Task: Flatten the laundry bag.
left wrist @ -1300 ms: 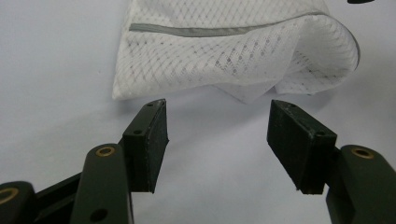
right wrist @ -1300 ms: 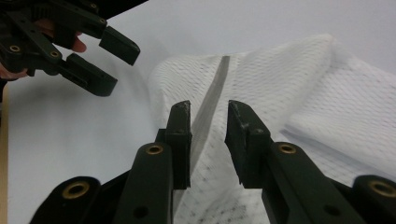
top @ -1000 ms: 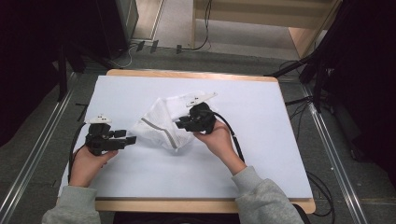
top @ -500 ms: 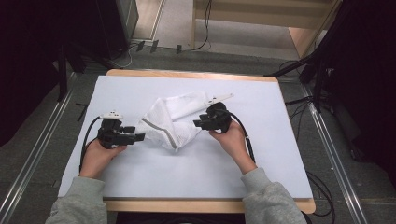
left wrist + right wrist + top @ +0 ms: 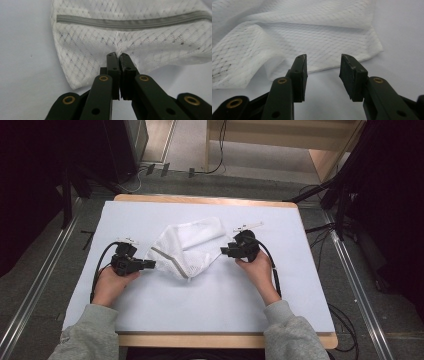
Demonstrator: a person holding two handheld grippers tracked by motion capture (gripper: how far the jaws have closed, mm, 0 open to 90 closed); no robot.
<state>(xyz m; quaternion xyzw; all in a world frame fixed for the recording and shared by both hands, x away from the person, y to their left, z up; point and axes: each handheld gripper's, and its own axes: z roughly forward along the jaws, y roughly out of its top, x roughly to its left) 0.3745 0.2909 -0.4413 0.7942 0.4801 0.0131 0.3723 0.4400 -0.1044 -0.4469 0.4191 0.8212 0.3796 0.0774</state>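
2 hand-held tools worked over a wide table covered with a pale lavender sheet (image 5: 210,305), its wooden edge showing along the near and far sides. Near the middle of that sheet lay a crumpled white mesh laundry bag (image 5: 189,246) with a grey zipper strip (image 5: 130,22) running across it. At the bag's left corner, the black left gripper (image 5: 117,55) had its jaws pressed together on a small pucker of the mesh just below the zipper, pinching the fabric. At the bag's right edge, the black right gripper (image 5: 323,65) held its jaws spread apart, with bare sheet visible between them and the bag's folded hem just beyond the tips, not touching it. Grey sleeves covered both forearms at the table's near edge.
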